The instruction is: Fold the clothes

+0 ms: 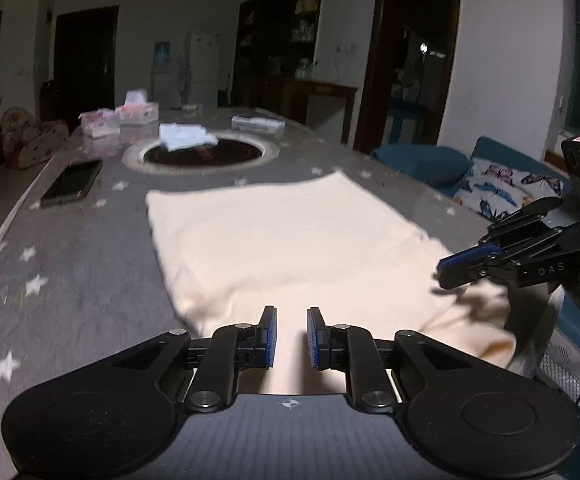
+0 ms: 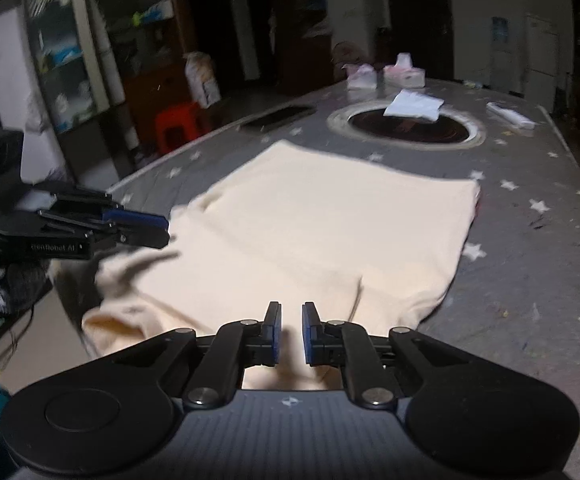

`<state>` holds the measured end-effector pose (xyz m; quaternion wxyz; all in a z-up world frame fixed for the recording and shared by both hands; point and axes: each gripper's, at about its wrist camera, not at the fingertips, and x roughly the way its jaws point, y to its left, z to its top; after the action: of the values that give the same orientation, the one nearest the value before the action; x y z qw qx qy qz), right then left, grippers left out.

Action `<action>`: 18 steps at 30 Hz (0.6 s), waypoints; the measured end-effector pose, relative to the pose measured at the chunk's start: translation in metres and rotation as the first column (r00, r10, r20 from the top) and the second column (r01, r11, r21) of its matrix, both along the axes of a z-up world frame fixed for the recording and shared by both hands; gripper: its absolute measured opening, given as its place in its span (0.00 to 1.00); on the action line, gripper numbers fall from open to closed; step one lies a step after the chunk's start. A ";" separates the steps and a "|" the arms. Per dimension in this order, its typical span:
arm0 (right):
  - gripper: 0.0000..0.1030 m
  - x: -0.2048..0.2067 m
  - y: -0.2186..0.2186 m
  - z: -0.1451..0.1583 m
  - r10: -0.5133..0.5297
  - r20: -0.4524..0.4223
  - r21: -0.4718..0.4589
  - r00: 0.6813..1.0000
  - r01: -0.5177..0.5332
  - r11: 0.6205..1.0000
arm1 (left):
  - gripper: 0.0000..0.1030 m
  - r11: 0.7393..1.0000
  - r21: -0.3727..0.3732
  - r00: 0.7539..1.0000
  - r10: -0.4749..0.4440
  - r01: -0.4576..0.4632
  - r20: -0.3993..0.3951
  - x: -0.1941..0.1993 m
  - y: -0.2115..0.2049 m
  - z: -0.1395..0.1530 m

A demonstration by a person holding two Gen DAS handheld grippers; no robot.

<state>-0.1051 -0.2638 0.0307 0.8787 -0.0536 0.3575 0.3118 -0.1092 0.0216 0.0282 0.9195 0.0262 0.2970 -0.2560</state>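
A cream garment [image 1: 290, 240] is spread on the bench [image 1: 70, 260]; both the left hand-held gripper [image 1: 291, 338] and the right hand-held gripper [image 2: 291, 334] are held slightly apart above it, clamping nothing.

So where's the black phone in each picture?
Left wrist view: the black phone lies flat on the grey star tablecloth, left of middle, left of the cream garment.
Right wrist view: the phone is a blurred dark slab near the table's far left edge, beyond the garment.
Shared landmark: the round dark opening in the table, with a white cloth on its rim.
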 end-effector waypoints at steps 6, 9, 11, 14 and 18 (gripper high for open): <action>0.16 -0.014 -0.002 -0.002 0.026 0.012 -0.045 1.000 -0.025 0.999 | 0.35 0.998 0.021 0.998 0.052 -0.052 -0.026 -0.014 0.017 -0.009; 0.16 -0.015 -0.005 -0.002 0.014 0.010 -0.045 1.000 -0.013 0.999 | 0.42 0.997 0.034 0.997 0.069 -0.068 -0.027 -0.018 0.020 -0.011; 0.16 -0.016 -0.006 -0.003 0.013 0.011 -0.045 1.000 -0.012 0.999 | 0.42 0.996 0.042 0.996 0.080 -0.079 -0.028 -0.021 0.022 -0.010; 0.18 -0.018 -0.007 0.000 0.011 0.019 -0.045 1.000 -0.010 0.999 | 0.42 0.995 0.063 0.997 0.073 -0.073 -0.010 -0.031 0.025 -0.005; 0.27 -0.023 -0.008 0.003 0.014 0.028 -0.049 1.000 -0.013 0.999 | 0.43 0.994 0.109 1.000 -0.006 0.003 0.025 -0.049 0.021 0.002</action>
<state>-0.1280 -0.2719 0.0341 0.8800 -0.0820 0.3522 0.3081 -0.1579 0.0427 0.0298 0.9199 0.0805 0.2987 -0.2410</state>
